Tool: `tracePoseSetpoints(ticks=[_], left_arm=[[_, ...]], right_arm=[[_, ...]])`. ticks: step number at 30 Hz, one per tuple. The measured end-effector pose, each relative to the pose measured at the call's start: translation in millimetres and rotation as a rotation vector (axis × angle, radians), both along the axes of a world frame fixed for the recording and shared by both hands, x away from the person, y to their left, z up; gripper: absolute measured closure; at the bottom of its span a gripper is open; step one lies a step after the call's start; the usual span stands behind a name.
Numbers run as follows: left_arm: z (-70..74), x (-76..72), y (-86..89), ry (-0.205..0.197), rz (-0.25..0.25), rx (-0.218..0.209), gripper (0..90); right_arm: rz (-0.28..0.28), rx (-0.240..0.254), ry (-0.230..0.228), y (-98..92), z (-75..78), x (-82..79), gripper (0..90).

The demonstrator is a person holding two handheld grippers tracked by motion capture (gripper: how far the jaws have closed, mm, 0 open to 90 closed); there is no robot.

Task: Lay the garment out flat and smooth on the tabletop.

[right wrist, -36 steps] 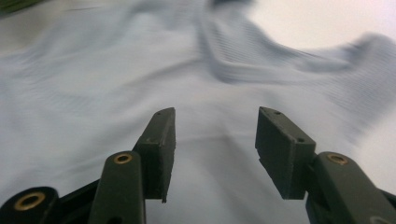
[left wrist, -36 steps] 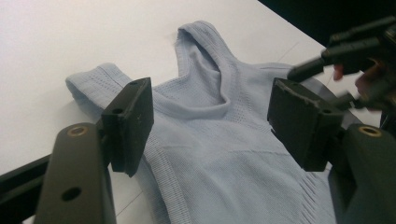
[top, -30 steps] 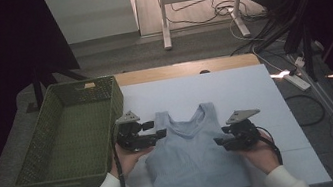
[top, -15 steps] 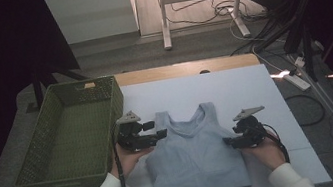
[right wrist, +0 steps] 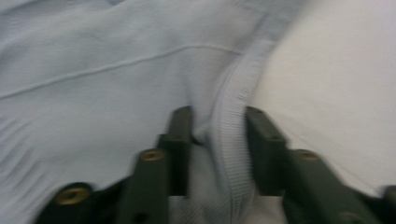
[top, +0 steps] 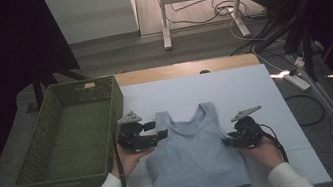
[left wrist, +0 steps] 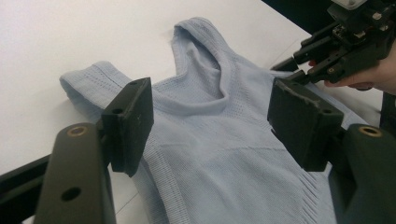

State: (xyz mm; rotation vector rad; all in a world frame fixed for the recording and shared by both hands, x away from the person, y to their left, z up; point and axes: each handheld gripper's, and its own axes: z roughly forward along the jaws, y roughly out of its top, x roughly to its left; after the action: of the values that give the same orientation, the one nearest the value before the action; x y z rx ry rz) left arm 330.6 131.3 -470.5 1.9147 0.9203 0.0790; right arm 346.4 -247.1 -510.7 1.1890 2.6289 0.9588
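Right gripper (top: pixel 228 140), jaws just closing, pinches my one blue tank top (top: pixel 192 157) near the table's (top: pixel 234 88) front edge; left gripper (top: pixel 156 130) gapes. One green basket (top: pixel 72 131) flanks left.

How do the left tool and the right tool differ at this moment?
The left tool has its jaws wide apart over the light blue tank top, gripping nothing; the right tool has just been closing, its jaws narrow around the top's ribbed side hem. The left sits by one armhole, the right by the other. Both are hand-held beside the top.
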Motion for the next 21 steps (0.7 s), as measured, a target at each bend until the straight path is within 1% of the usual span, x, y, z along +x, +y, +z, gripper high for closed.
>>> tracePoseSetpoints(ticks=[3, 6, 11, 13, 15, 18, 21], left_arm=[[-0.3, 0.0, 0.0, 0.001, 0.000, 0.000, 32.0], [-0.4, -0.2, 0.7, 0.002, 0.001, 0.001, 32.0], [-0.5, -0.2, 2.0, 0.002, 0.003, -0.001, 32.0], [-0.3, -0.2, 2.2, 0.001, 0.003, -0.001, 32.0], [0.2, -0.3, 2.0, -0.001, 0.003, -0.003, 32.0], [0.5, -0.2, 1.7, -0.002, 0.002, -0.004, 32.0], [0.3, 0.1, 1.5, -0.002, 0.003, -0.003, 32.0]], right_arm=[[0.017, -0.008, -0.007, 1.7, 1.4, -1.6, 79.1], [0.018, -0.023, -0.028, 1.7, 3.1, -2.7, 81.1], [-0.013, -0.028, -0.057, -5.1, 8.0, -4.4, 82.0], [-0.034, -0.023, -0.066, -10.0, 9.5, -4.6, 82.0], [-0.053, -0.029, -0.074, -14.6, 10.6, -5.3, 82.0], [-0.077, -0.032, -0.080, -20.5, 11.0, -5.4, 81.9], [-0.083, -0.024, -0.082, -23.6, 11.5, -5.9, 82.0]])
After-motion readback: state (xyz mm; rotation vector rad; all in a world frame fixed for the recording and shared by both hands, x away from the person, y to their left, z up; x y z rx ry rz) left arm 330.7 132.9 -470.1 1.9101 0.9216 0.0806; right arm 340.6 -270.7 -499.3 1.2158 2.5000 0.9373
